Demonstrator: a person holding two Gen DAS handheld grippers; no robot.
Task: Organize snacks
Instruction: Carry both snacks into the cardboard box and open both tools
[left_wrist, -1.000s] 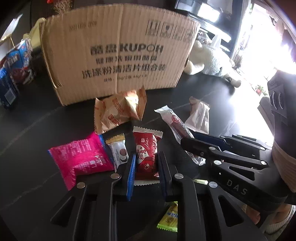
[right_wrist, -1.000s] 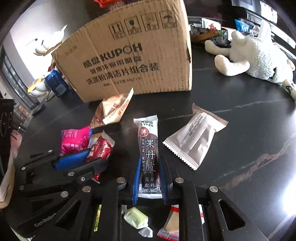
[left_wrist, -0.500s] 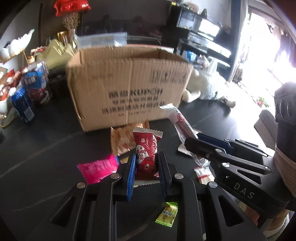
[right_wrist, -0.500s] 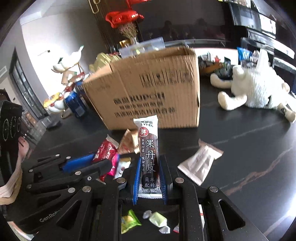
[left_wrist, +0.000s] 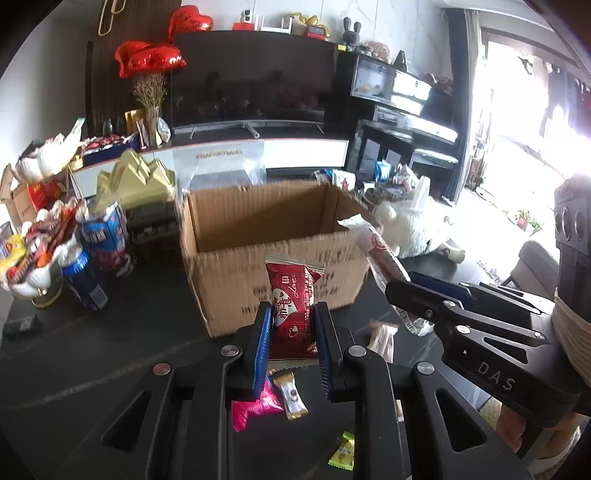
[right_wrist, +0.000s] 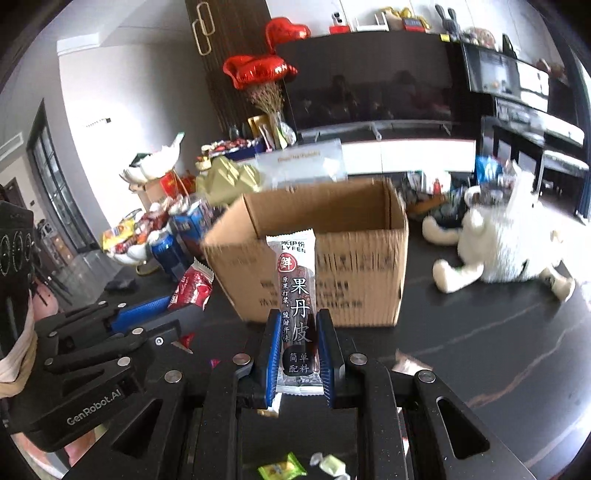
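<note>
Left gripper (left_wrist: 291, 328) clamps red packet (left_wrist: 295, 310); right gripper (right_wrist: 298, 347) clamps fruit-leather bar (right_wrist: 295, 295); box (right_wrist: 317, 236) rim apparently below.

The box (left_wrist: 273, 258) stands open-topped, its inside bare and unblocked from above — its near wall rises ahead of both grippers. Cans (left_wrist: 88, 258) crowd its left side, a plush toy (right_wrist: 509, 240) its right.
</note>
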